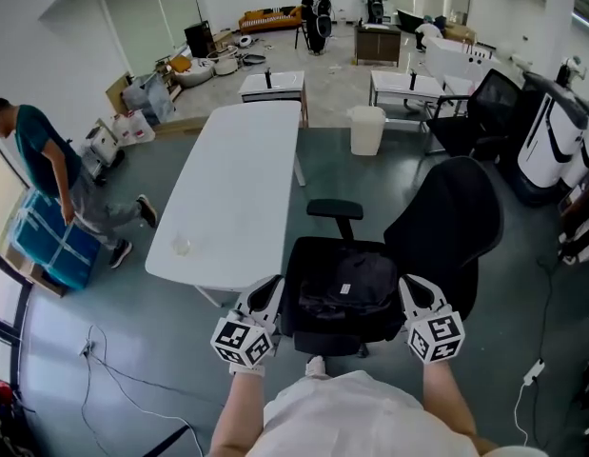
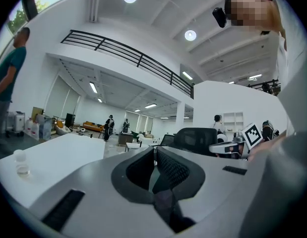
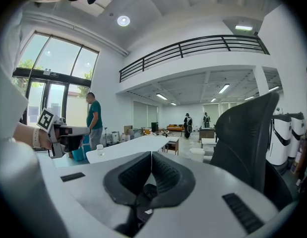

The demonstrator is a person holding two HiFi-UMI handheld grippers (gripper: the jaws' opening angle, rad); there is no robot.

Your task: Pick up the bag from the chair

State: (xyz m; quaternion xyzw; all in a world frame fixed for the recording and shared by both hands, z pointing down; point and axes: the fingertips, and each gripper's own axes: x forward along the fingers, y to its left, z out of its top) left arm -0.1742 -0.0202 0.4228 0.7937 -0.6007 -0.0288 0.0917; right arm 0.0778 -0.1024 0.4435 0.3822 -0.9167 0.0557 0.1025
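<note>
Left gripper (image 2: 154, 155): jaws pressed together, ribbed pads meeting, nothing between them. Right gripper (image 3: 151, 157): likewise closed and empty. Both point roughly level across the room, so neither gripper view shows the target. In the head view the two grippers sit low in the frame, one at each front corner of the seat of the black office chair (image 1: 446, 227). The black bag (image 1: 349, 288) lies slumped on the seat between them, apart from both. Black on black makes its outline hard to read, and no handle or strap can be picked out for certain. Judgement: the step in hand is the approach, and no grasp has been made yet. To do it well, the jaws should be spread before they near the fabric and the tips should tilt down toward the seat, since level jaws would pass over the bag. A raised fold or strap near the top of the bag would make a better hold than the flat panel; soft cloth is likely to slip from a shallow pinch. The armrest (image 1: 334, 208) stands just beyond the bag and the backrest to its right, so entry from the front edge looks cleanest. The chair may roll or swivel if pushed, so the lift should go straight up. The white table (image 1: 237, 188) to the left is well clear.
</note>
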